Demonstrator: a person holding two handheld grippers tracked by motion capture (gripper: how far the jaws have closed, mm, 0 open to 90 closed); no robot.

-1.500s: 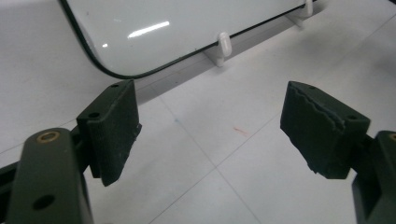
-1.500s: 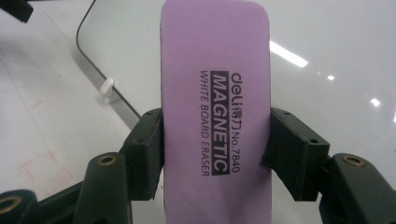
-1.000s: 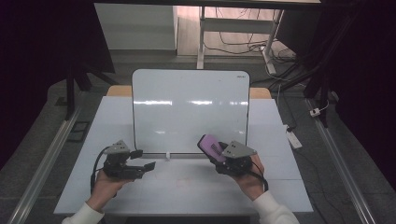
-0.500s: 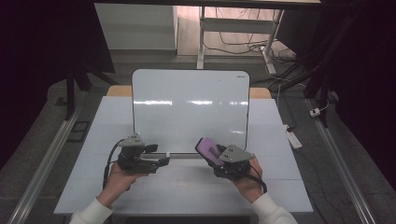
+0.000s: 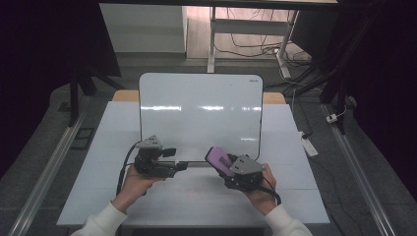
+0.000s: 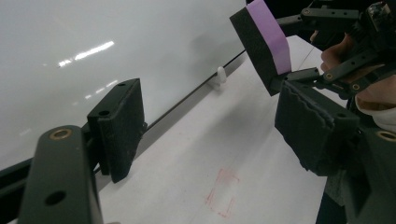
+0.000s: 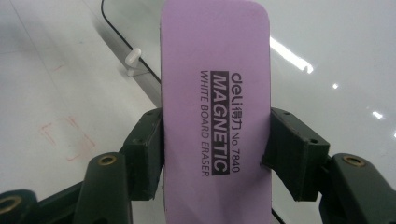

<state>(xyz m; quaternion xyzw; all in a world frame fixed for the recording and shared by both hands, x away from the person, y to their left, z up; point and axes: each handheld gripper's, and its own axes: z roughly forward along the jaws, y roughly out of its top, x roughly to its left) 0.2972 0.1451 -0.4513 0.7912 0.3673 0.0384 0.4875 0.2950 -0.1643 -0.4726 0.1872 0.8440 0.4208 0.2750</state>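
Observation:
A purple magnetic whiteboard eraser (image 7: pixel 215 93) with a black felt side (image 6: pixel 250 46) is held up on edge. My right gripper (image 7: pixel 215 149) is shut on it, one pad on each long side. In the high view the eraser (image 5: pixel 218 157) hangs just in front of the whiteboard (image 5: pixel 201 113), near its lower edge. My left gripper (image 5: pixel 182 165) points right toward the eraser, a short way from it. Its jaws (image 6: pixel 215 126) are open with nothing between them and have just been closing a little.
The whiteboard leans upright at the back of the white table (image 5: pixel 98 147). A small white peg (image 6: pixel 220 74) props its bottom edge. A faint red rectangle mark (image 6: pixel 222 198) is drawn on the table in front of it. Dark floor and cables surround the table.
My left gripper has moved right and a little up, from the table's left part toward the board's lower edge and the eraser. The right gripper with the eraser has stayed put.

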